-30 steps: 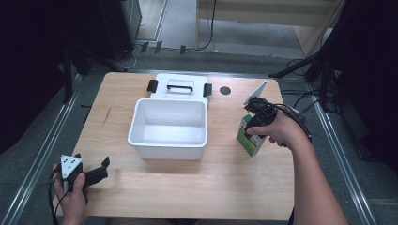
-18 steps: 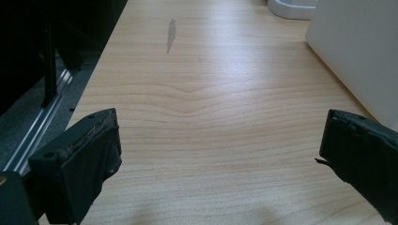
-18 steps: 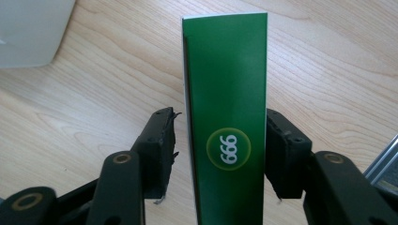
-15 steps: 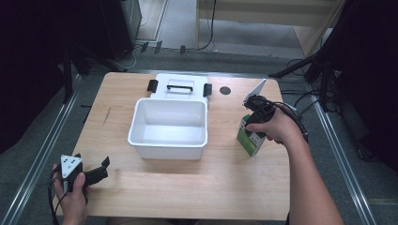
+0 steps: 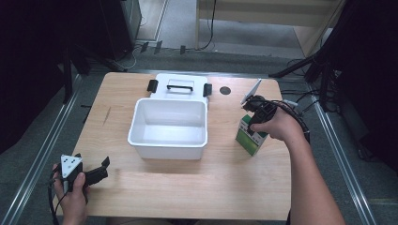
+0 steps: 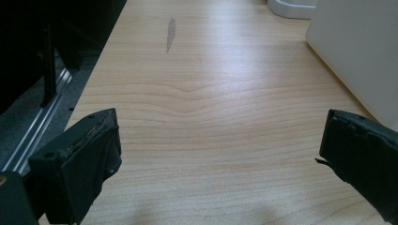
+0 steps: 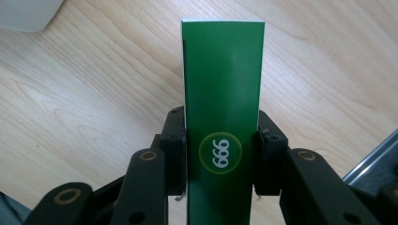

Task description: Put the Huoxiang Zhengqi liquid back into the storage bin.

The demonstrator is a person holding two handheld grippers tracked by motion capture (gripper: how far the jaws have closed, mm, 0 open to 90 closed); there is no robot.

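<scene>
We had the right gripper [image 7: 220, 154] clamped on both sides of the green box [image 5: 251, 136] – standing on the table [image 5: 225, 183] right of the white bin [image 5: 169, 124], likely for lifting. Our left gripper [image 6: 220, 154] rested wide open, empty.

Green box [image 7: 223, 84] cut off by bottom edge in right gripper view; lower end hidden between jaws. In high view, box [image 5: 251, 136] partly covered by right hand [image 5: 274, 124] and right gripper [image 5: 257, 117]. White bin [image 6: 361, 51] cropped at right edge in left gripper view. Dark round spot [image 5: 225, 90] on table [image 5: 187, 183] too small to identify.
</scene>
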